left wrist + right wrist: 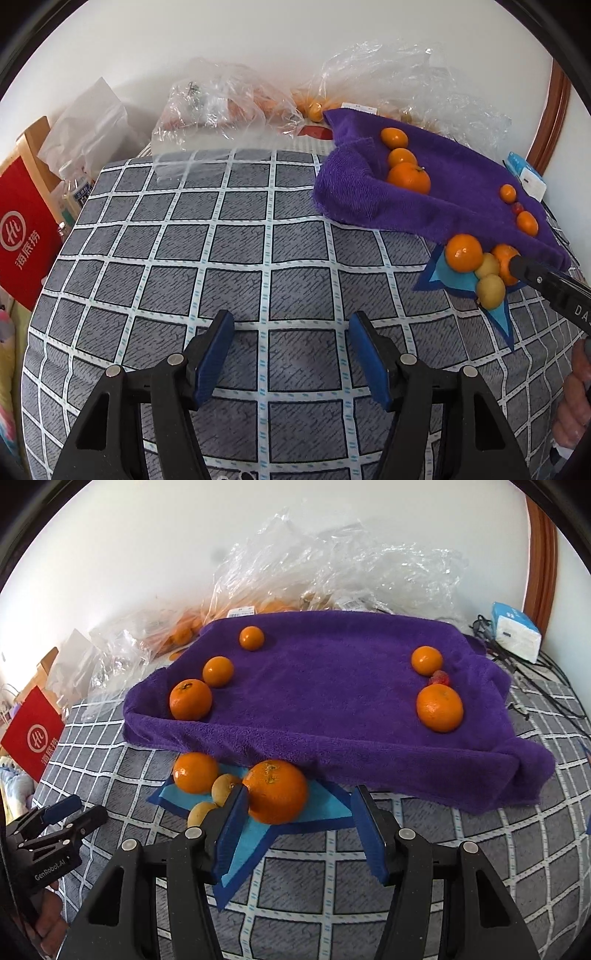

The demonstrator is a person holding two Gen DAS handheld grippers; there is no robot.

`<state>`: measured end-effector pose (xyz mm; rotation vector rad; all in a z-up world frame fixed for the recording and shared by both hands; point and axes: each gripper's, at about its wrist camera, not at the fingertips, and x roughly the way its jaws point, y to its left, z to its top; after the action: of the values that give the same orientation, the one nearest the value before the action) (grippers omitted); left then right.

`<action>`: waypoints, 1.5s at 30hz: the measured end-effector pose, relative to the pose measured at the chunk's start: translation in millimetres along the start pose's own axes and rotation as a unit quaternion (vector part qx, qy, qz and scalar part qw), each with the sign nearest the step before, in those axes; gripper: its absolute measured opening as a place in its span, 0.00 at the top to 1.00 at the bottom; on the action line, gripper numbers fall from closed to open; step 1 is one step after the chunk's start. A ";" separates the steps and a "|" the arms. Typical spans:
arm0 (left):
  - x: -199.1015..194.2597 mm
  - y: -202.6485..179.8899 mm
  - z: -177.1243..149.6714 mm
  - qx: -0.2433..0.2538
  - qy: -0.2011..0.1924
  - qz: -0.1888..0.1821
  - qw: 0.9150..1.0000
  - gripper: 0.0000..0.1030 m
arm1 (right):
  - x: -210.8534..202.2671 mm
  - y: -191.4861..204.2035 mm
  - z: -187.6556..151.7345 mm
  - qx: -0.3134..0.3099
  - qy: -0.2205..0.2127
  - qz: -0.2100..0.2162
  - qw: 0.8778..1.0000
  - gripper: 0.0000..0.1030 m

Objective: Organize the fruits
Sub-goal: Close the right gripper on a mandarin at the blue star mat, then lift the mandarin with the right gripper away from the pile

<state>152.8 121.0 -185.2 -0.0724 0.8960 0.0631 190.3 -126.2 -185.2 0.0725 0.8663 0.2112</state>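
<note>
Both grippers stand with their blue pads apart. From its own camera the right gripper [295, 823] fills the lower centre of the frame, its jaws open around the near side of a large orange [276, 792]; the left pad [232, 827] lies right against the fruit, the right pad stands clear, so nothing is clamped. That orange sits on a blue star-shaped mat [255, 834] with a second orange [195, 777] and two small yellow fruits [223, 788] at its left. Behind them, across the middle of the frame, a purple towel [332, 686] carries three oranges [190, 699] at its left edge, and two more with a small red fruit [439, 678] at its right. Clear plastic bags [332, 576] lie along the wall at the top.

In the left wrist view, the left gripper [291, 350] hangs open and empty over the grey checked cloth [184, 240] at lower centre.
</note>
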 end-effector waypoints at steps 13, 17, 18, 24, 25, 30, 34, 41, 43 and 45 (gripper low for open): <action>-0.8 -4.6 -5.2 0.012 -0.009 -0.016 1.000 0.23 | 1.6 14.5 2.9 -0.022 0.001 -0.021 1.000 0.62; -1.2 -5.5 -6.3 0.012 -0.008 -0.013 1.000 0.22 | -12.8 6.4 -5.0 -0.024 -0.011 -0.037 0.999 0.62; -1.6 -5.7 -6.3 0.011 -0.008 -0.013 1.000 0.22 | -16.5 2.7 -6.6 -0.022 -0.012 -0.041 0.999 0.62; -3.6 -3.5 -7.5 0.001 -0.010 -0.014 1.000 0.22 | -32.5 -27.0 -19.4 -0.003 -0.015 -0.072 0.997 0.62; -3.8 -3.6 -7.7 0.001 -0.010 -0.014 1.000 0.22 | -31.2 -29.3 -20.9 -0.001 -0.012 -0.073 0.997 0.62; -3.8 -3.5 -7.6 0.000 -0.010 -0.015 1.000 0.22 | -24.4 -30.2 -32.9 -0.009 -0.015 -0.087 0.996 0.59; -3.5 -4.1 -7.6 0.001 -0.008 -0.014 1.000 0.20 | -14.6 -32.3 -32.0 -0.005 -0.006 -0.083 0.997 0.58; -1.6 -6.1 -7.0 0.006 -0.004 -0.012 1.000 0.16 | -11.3 -33.4 -28.1 0.000 -0.005 -0.080 0.997 0.60; -1.1 -5.3 -7.2 0.006 -0.003 -0.011 1.000 0.15 | -14.4 -33.4 -30.5 -0.006 -0.010 -0.081 0.997 0.60; -0.3 -5.5 -7.3 0.009 -0.001 -0.008 1.000 0.15 | -18.8 -36.9 -32.5 -0.003 -0.014 -0.077 0.997 0.60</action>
<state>147.4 114.9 -189.3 -0.0629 0.8941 0.0412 159.4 -167.0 -197.6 0.0024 0.8389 0.0693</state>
